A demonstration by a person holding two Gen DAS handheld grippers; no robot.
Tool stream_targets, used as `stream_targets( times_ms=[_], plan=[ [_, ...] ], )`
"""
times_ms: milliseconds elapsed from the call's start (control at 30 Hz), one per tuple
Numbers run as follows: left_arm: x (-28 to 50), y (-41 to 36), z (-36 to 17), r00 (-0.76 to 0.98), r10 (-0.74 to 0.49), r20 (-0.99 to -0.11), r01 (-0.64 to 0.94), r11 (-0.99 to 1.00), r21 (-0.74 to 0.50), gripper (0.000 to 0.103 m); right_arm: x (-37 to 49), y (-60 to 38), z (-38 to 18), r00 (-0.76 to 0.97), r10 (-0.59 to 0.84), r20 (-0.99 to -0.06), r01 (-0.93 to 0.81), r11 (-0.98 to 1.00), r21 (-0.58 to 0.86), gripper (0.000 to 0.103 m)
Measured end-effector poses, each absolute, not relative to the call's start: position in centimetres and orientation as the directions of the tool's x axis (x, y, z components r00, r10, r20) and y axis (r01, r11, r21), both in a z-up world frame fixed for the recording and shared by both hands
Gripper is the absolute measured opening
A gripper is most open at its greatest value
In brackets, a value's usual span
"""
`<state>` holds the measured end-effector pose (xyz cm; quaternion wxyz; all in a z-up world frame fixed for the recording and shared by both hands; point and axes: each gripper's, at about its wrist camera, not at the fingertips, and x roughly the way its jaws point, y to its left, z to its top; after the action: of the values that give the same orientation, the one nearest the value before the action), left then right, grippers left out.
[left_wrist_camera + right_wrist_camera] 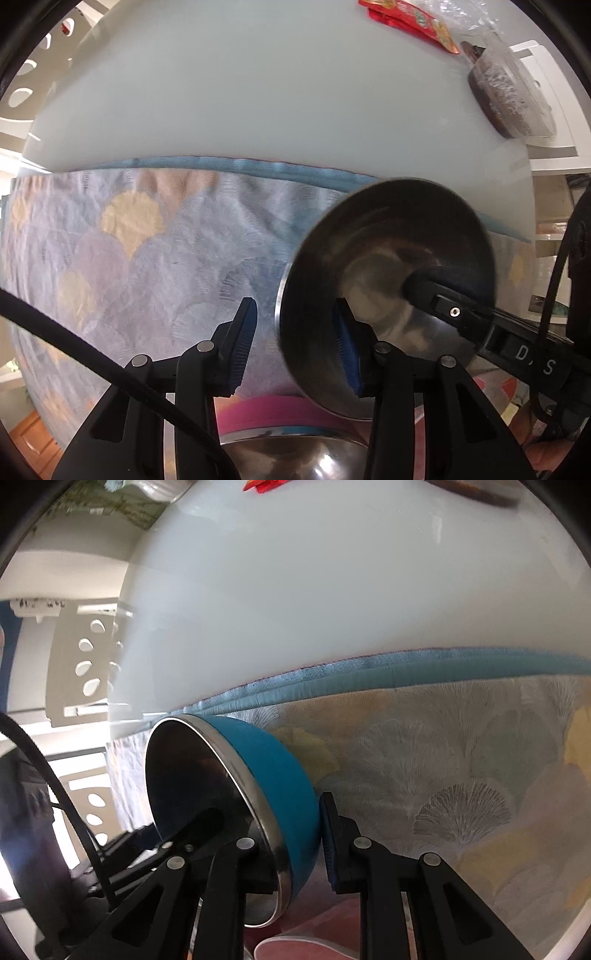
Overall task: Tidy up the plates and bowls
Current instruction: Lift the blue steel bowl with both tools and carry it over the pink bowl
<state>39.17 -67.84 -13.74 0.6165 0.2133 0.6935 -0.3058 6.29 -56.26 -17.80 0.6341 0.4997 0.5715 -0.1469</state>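
My right gripper point(271, 805) is shut on the wall of a blue bowl point(280, 775) with a steel inside. One finger is inside the bowl and the other pad presses the blue outside. The bowl hangs tilted over a patterned cloth point(461, 757). In the left wrist view the same bowl point(388, 229) shows its steel inside, with the right gripper's finger point(454, 310) reaching into it. My left gripper point(295, 302) points down with its jaws drawn in narrow. The bowl's rim shows between its pads, and the left pad stands clear of the rim. A pink-banded steel bowl point(280, 411) lies below, partly hidden.
The cloth point(147, 258) covers the near part of a white table point(258, 92). At the far edge lie a red packet point(413, 18) and a clear box of brown food point(506, 96). A white chair back with holes point(88, 664) stands beyond the table's left side.
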Motion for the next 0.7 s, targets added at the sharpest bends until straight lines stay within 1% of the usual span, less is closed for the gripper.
stream_targets(
  times_ms=[200, 300, 467, 700],
  plan=[
    [38.7, -68.4, -12.3, -0.151, -0.12, -0.981, 0.689, 0.699, -0.192, 0.039, 6.1, -56.1, -17.0, 0.304, 0.378, -0.875, 0.753, 0.467, 0.463, 0.018],
    [38.6, -68.6, -11.6, -0.137, -0.121, -0.983, 0.697, 0.693, -0.182, 0.039, 6.0, -56.2, -16.3, 0.308, 0.375, -0.874, 0.746, 0.475, 0.467, 0.018],
    [39.5, -68.2, -10.6, -0.163, -0.15, -0.975, 0.681, 0.698, -0.221, 0.039, 5.8, -56.5, -15.8, 0.321, 0.38, -0.867, 0.746, 0.462, 0.479, 0.018],
    [39.2, -67.4, -9.0, -0.145, -0.161, -0.976, 0.687, 0.694, -0.217, 0.039, 5.2, -56.5, -14.5, 0.328, 0.374, -0.867, 0.744, 0.464, 0.481, 0.018]
  ],
)
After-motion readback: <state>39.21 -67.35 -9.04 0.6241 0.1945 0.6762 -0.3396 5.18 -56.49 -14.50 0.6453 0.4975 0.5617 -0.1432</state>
